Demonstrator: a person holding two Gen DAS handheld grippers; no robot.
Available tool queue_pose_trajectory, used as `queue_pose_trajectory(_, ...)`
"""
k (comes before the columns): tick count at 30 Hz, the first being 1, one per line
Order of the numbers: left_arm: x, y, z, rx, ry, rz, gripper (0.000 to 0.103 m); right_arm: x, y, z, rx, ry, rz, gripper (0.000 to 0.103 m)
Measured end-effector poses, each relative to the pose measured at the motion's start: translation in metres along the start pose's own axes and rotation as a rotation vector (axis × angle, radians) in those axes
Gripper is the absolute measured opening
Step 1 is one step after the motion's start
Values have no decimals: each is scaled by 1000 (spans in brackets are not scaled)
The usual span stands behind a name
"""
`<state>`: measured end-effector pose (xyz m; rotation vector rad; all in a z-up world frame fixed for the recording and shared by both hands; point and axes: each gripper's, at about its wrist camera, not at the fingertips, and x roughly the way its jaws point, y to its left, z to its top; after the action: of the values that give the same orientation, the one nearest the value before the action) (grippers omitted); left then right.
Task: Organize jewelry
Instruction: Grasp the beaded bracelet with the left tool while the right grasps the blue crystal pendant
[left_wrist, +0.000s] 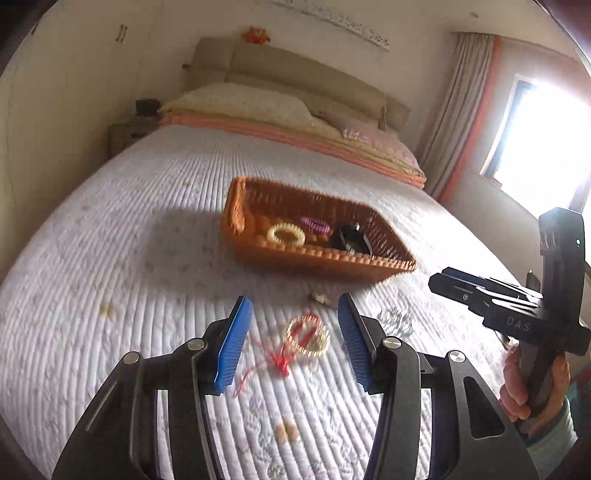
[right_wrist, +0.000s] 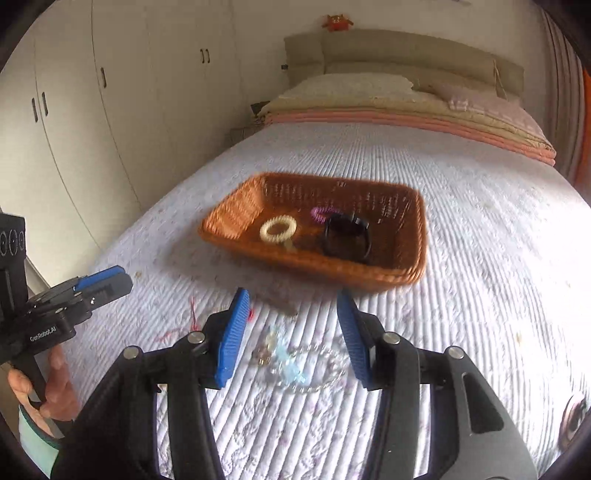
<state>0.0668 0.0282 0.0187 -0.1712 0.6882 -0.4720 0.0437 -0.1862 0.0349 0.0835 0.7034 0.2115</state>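
An orange wicker basket (left_wrist: 369, 264) (right_wrist: 236, 218) stands on the white quilted bed. It holds a cream coil ring (left_wrist: 286, 234) (right_wrist: 278, 229), a purple coil ring (left_wrist: 314, 224) (right_wrist: 320, 213) and a black bangle (left_wrist: 351, 240) (right_wrist: 346, 236). My left gripper (left_wrist: 295, 332) is open above a yellow bead bracelet with red string (left_wrist: 306, 335) lying on the quilt. My right gripper (right_wrist: 293, 332) is open above a clear bead bracelet with pale blue charms (right_wrist: 303, 363). Each gripper also shows in the other's view, the right one (left_wrist: 454, 282) and the left one (right_wrist: 110, 280).
Folded blankets and pillows (left_wrist: 280, 114) lie at the headboard end. White wardrobes (right_wrist: 74, 110) line the left wall. A curtained window (left_wrist: 535, 125) is on the right. A small brownish item (left_wrist: 319, 297) lies in front of the basket.
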Motion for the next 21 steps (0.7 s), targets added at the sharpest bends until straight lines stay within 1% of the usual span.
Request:
queue_pose_trajectory(2,11,4,-6,1,42,6,46,13,1,-14,4,32,-2,46)
queue_pose_trajectory(4,24,7,-8,11,92,11,46,26,2,-27,4,64,-11,37)
queue_pose_trajectory(7,47,10,-9,33,158,13,44,44,3,-41,-3,102,-3,36)
queue_pose_trajectory(9,63,12,-10,34,195,-2,41,53,5,-46,-15,119,-18,36)
queue_pose_trajectory(11,80,12,-10,45,238,-9,31,60,5,-48,-11,133,-8,33)
queue_pose_trajectory(14,99,10,-12,66,274,-6,31,68,8,-51,-36,145,-17,32)
queue_pose_trajectory(17,111,6,-12,84,291,17,31,74,10,-54,-47,151,-27,32)
queue_pose_trajectory(19,118,3,-14,93,303,19,31,79,10,-55,-45,159,-20,22)
queue_pose_trajectory(21,122,2,-16,105,303,32,31,81,9,-55,-44,161,-20,16)
